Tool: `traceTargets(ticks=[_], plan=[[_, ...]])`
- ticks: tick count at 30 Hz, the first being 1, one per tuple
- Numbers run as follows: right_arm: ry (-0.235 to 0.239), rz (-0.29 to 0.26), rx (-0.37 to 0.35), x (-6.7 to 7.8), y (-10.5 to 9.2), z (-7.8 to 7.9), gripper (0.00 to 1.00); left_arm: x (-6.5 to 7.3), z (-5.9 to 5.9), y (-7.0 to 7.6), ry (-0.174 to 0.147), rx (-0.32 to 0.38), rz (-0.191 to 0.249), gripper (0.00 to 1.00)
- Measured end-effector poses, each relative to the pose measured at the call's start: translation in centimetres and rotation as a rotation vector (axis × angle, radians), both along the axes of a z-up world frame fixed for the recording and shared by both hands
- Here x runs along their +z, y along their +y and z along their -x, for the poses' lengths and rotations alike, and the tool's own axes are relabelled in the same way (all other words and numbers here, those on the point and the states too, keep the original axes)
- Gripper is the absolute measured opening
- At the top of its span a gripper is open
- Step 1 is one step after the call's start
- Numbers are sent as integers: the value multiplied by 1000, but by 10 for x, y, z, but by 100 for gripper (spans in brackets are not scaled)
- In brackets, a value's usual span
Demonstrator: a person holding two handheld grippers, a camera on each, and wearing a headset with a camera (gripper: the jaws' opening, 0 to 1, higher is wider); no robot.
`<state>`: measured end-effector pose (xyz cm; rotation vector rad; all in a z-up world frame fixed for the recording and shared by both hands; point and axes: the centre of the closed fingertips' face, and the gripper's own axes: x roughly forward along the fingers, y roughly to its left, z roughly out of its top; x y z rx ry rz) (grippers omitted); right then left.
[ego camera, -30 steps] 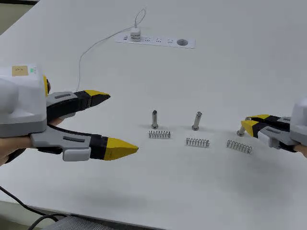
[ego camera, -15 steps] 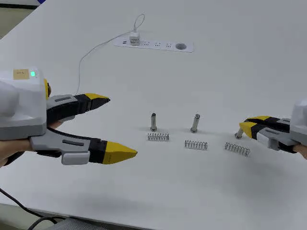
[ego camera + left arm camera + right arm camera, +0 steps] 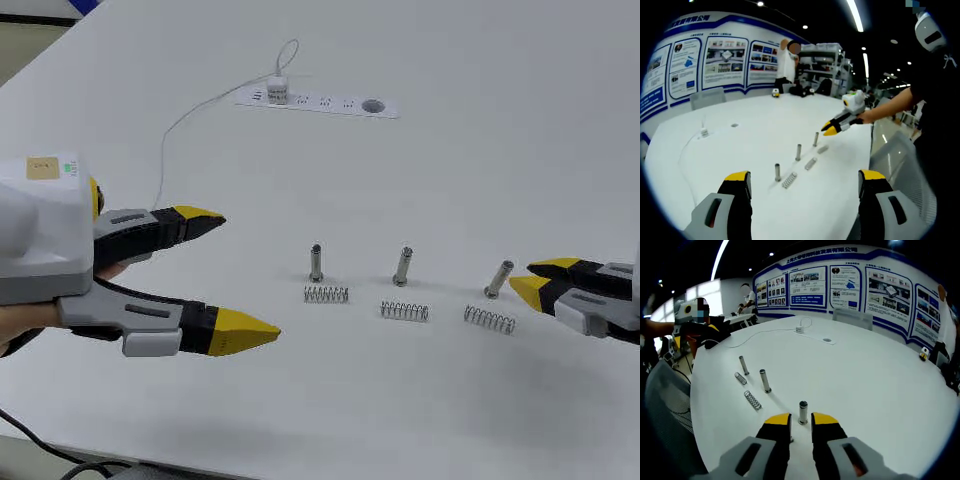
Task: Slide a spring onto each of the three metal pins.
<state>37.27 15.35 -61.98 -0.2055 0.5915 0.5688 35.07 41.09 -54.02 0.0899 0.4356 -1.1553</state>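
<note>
At nine o'clock the left gripper gapes wide, empty; at three the right gripper, body cut off at the frame edge, stands narrowly parted beside the rightmost pin, a loose spring at each pin's six o'clock.

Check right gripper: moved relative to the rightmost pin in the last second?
Yes. The right gripper has drawn back rightward from the rightmost pin: its tips overlapped the pin before, now a gap shows between them.

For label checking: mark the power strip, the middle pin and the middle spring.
power strip (image 3: pixel 318 101), head view, its top face
middle pin (image 3: pixel 402 267), head view, mid-shaft
middle spring (image 3: pixel 404 311), head view, centre coils
</note>
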Motion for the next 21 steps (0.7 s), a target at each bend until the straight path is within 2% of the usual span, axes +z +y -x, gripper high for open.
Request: traceTargets(ticks=[3, 7, 9, 12, 16, 21], plan=[[51, 33, 78, -13, 6, 12, 18, -1, -1, -1, 3, 1, -2, 90], [67, 92, 184, -23, 18, 19, 18, -3, 0, -3, 10, -2, -1, 90], [74, 100, 203, -27, 22, 19, 19, -4, 0, -3, 14, 0, 0, 90], [79, 163, 211, -38, 16, 13, 19, -7, 0, -2, 21, 4, -3, 90], [111, 140, 227, -45, 16, 11, 19, -7, 0, -1, 24, 12, -1, 90], [136, 161, 290, -49, 20, 15, 19, -11, -2, 3, 35, 31, -6, 90]])
